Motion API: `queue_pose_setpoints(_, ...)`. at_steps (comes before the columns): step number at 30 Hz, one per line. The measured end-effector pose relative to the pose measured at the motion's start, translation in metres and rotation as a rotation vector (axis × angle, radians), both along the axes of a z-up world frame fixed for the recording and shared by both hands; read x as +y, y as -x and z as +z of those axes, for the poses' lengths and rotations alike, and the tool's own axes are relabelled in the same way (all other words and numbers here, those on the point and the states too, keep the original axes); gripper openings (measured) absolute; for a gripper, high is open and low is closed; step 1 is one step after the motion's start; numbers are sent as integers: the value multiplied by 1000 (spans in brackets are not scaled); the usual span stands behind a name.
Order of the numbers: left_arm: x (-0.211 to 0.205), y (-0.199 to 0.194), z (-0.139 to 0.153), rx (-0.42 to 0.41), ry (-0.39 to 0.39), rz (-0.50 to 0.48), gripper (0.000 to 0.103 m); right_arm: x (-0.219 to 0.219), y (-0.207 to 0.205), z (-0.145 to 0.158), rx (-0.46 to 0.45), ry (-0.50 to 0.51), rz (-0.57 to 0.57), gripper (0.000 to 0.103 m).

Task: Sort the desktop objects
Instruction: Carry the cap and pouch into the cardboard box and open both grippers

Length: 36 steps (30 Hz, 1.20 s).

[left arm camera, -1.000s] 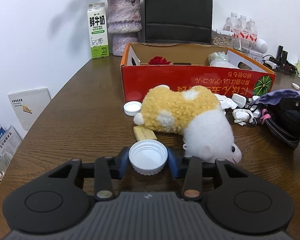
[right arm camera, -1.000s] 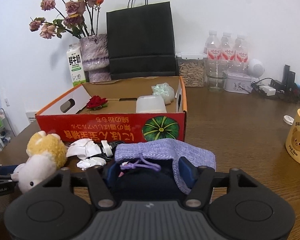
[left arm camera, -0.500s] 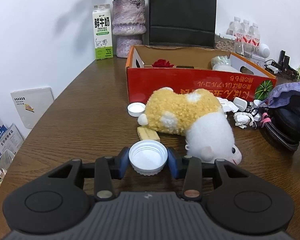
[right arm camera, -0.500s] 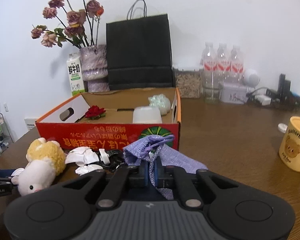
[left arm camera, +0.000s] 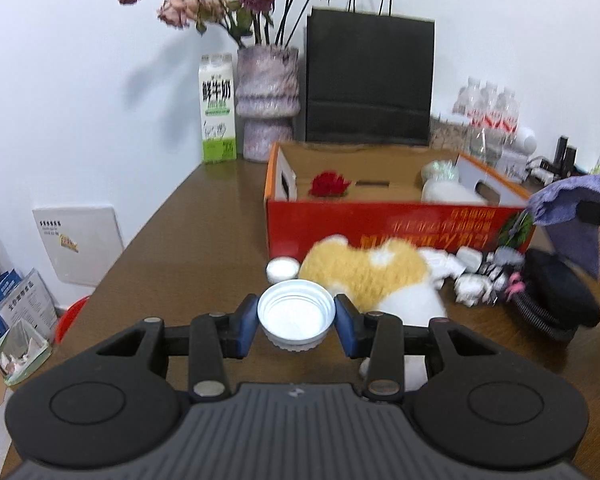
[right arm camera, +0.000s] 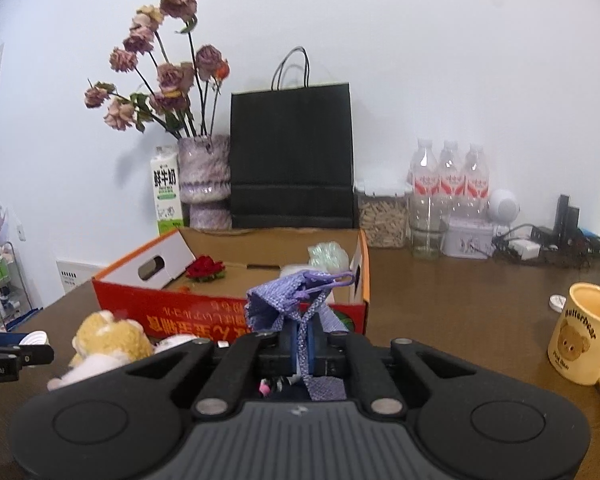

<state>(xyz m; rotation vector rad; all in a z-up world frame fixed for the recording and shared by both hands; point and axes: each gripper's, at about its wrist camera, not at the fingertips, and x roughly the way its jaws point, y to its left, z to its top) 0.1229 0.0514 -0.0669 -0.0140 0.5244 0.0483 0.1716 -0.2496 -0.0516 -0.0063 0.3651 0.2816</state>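
My left gripper is shut on a white jar lid and holds it above the table, short of the red cardboard box. My right gripper is shut on a purple knit pouch and holds it raised in front of the box; the pouch also shows at the right of the left wrist view. A yellow and white plush toy lies on the table before the box. The box holds a red rose and white items.
A small white cap, crumpled paper and a charger and a black bag lie by the plush. Milk carton, vase, black paper bag and bottles stand behind. A yellow mug stands right.
The left gripper lifted the lid off the table and rose. The right gripper closed on the purple pouch and lifted it off the black bag.
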Motion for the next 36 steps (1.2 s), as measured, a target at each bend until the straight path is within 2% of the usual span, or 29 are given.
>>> queue_pose_setpoints(8, -14, -11, 31, -94, -10, -25, 41, 13, -6, 20, -72, -9, 20, 3)
queue_pose_setpoints(14, -26, -36, 52, -154, -17, -46, 41, 30, -22, 38, -129, -17, 44, 3)
queue_pose_setpoints(23, -28, -84, 68, -184, 21, -70, 41, 66, -62, 55, -163, -33, 91, 4)
queue_pose_setpoints(29, -22, -124, 70, -172, 55, -64, 41, 89, -101, 50, -131, -30, 119, 4)
queue_pose_setpoints(36, -17, -170, 50, -94, 69, -66, 41, 111, -146, 26, -18, -33, 151, 4)
